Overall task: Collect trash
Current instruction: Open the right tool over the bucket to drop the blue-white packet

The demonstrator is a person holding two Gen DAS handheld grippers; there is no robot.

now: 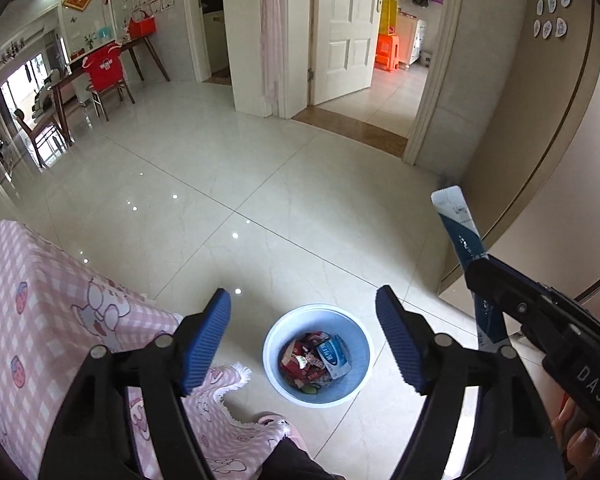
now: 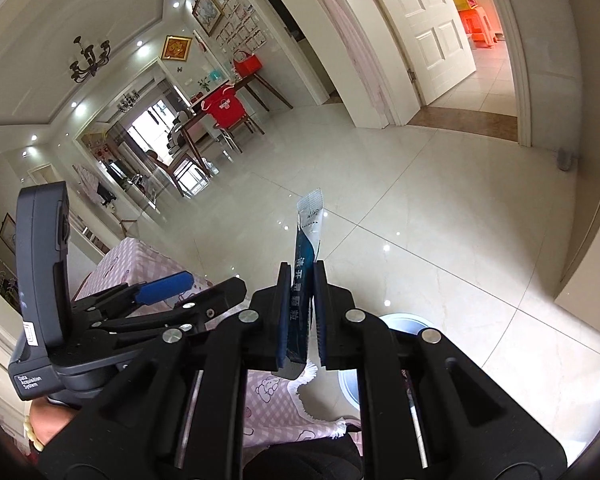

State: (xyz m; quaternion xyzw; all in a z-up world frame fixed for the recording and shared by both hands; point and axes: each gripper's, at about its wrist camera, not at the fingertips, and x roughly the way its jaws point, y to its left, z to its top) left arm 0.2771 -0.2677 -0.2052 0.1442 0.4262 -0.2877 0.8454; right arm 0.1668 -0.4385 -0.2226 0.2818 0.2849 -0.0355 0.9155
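Sachet point(image 2: 306, 248): dark blue w/ white top. Bin point(image 1: 354, 376): pale blue, red & blue wrappers point(image 1: 314, 360) inside. Tablecloth point(image 1: 40, 292): pink-white check w/ cartoon prints. Floor point(image 1: 260, 184): cream glossy tile.

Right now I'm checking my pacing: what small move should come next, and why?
Probably carry the right hand-held gripper leftward until it's over the bin, then open. It's shut on the blue sachet, which in the left wrist view hangs to the right of the bin, not above it. The left hand-held gripper is open and empty.

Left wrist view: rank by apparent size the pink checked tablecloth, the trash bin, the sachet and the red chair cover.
1. pink checked tablecloth
2. trash bin
3. sachet, partly hidden by the right tongs
4. red chair cover, shrunk by distance
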